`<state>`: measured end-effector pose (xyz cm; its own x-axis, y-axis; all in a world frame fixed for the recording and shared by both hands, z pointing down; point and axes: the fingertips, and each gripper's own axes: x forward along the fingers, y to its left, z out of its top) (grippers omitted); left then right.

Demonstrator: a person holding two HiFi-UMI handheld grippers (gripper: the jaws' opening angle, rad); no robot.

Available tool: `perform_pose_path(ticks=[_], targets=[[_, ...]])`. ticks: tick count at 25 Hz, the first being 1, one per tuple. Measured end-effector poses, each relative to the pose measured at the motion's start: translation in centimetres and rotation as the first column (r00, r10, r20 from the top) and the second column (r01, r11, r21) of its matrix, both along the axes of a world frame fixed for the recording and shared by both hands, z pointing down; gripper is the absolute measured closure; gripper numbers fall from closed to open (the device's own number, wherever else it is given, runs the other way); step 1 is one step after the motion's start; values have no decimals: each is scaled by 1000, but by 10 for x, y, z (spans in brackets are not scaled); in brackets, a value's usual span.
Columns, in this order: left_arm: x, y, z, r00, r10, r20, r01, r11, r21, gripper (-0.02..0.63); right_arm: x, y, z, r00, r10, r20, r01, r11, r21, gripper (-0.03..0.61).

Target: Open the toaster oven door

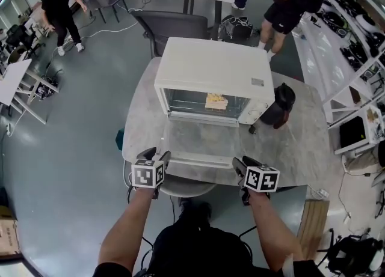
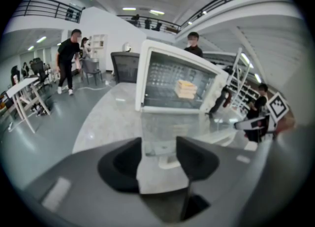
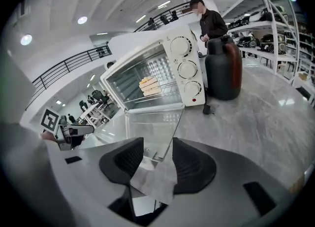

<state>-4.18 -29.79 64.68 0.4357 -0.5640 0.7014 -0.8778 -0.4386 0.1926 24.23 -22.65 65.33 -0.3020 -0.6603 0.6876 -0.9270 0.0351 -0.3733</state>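
Just ahead of both claws, the toaster oven door already lies folded down flat over the tabletop, its free edge nearest them. Left claw is released: jaws spread, with what looks like the door handle between them, pads clear. Right claw is also released, the door's near corner running between its jaws without pressure. My read: stiff glass panel on a bottom hinge, light, slick and chippable, so grip the handle bar along the free edge, not bare glass. The oven looks light and may skid. Hinge isn't visible. In the head view the handle is mostly masked by the claws. Toast sits inside, beyond the door.
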Motion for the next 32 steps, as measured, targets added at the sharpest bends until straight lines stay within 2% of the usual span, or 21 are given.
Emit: perform_pose_path(ticks=[9,12,16,22,32], targets=[[2,8,14,998,44,37,-44,999,-2,391,-5,4,22,1000,18,22,-17,998,-53,422],[2,9,7,999,42,26,-43,999,24,394,-5,6,28,999,27,28,-26,998,-63,417],[5,14,0,996,71,52,-74,995,67,399,-5,8,36,999,32,27,-30,997,-71,417],[19,23,2,994,105,1,-105,993,57,416,-5,9,51,999,42,22,-40,995,-86,414],[24,39,2,991,132,9,-132,990,49,442,-5,10,61,998,63,7,-62,994,-96,420]])
